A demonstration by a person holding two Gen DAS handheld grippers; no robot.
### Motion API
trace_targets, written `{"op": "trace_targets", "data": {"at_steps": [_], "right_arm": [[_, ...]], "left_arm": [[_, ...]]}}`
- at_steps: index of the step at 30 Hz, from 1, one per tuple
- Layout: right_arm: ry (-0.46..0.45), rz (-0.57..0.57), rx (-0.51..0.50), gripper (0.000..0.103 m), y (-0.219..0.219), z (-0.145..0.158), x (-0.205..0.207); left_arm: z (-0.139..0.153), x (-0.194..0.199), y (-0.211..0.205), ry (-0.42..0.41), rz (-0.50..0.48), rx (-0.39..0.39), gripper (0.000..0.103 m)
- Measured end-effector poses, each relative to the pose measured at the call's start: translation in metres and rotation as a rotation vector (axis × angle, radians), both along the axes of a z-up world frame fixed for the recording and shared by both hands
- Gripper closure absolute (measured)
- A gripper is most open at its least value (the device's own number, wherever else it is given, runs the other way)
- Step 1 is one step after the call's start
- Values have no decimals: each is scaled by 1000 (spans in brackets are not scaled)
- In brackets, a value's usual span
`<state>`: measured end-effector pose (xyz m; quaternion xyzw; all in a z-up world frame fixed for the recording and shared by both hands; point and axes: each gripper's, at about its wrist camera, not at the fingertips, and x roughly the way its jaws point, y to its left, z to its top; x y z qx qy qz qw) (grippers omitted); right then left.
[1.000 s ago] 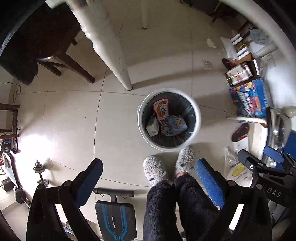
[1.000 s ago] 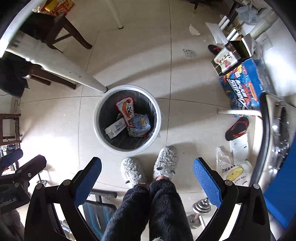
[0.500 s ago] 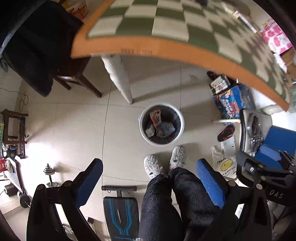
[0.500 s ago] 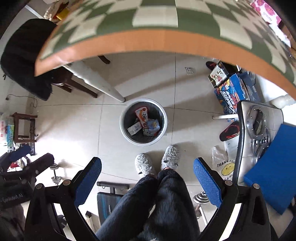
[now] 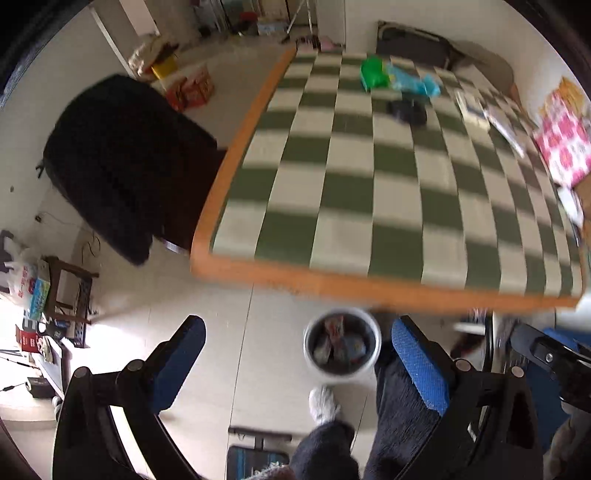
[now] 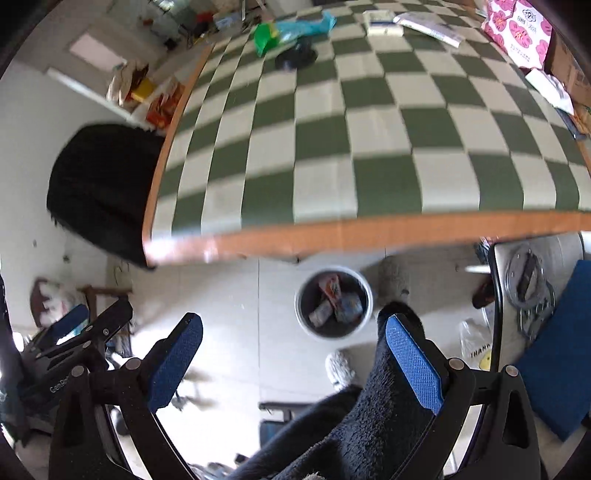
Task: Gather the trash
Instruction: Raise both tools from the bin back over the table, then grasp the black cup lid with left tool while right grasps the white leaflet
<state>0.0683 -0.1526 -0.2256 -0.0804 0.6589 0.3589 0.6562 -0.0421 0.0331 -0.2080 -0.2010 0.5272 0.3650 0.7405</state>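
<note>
A round trash bin [image 5: 341, 349] [image 6: 333, 304] with several wrappers inside stands on the tiled floor just in front of the table's near edge. On the far part of the green-and-white checked table [image 5: 369, 177] [image 6: 369, 147] lie a green wrapper [image 5: 373, 73] [image 6: 266, 36], a light blue wrapper [image 5: 413, 81] [image 6: 304, 26] and a dark round object [image 5: 406, 110] [image 6: 297, 55]. My left gripper [image 5: 297, 356] and right gripper [image 6: 293, 354] hang open above the floor, high beside the bin, nothing between their blue pads.
A black-draped chair [image 5: 122, 162] [image 6: 99, 188] stands at the table's left. A pink floral box [image 5: 563, 144] [image 6: 519, 29] and papers [image 6: 424, 22] sit on the table's right side. The person's dark-trousered legs and grey slipper [image 5: 323, 404] are by the bin. A blue seat [image 6: 557, 350] is right.
Both grippers have risen and tilted up from looking straight down at the bin; the checked tabletop and its far wrappers have come into view, and the bin now looks small and low.
</note>
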Motion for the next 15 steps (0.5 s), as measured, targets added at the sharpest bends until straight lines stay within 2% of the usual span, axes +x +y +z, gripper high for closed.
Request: {"op": "trace_targets", "data": {"at_steps": [4,8,11,15], "right_arm": [[-6,-10,-8,2,27,5,79],[-42,10,-84,2,58,-7,175],[-109,37,-191,2,79,-21,262],[-191,107,-338,2,109,-52,364]], "left_arm": [[18,79,33,-11,-4,34,0],[22,169,64,9,17,49,0],[15,240,72,56,27,90,0],[-8,322,83,105,27,73,0]]}}
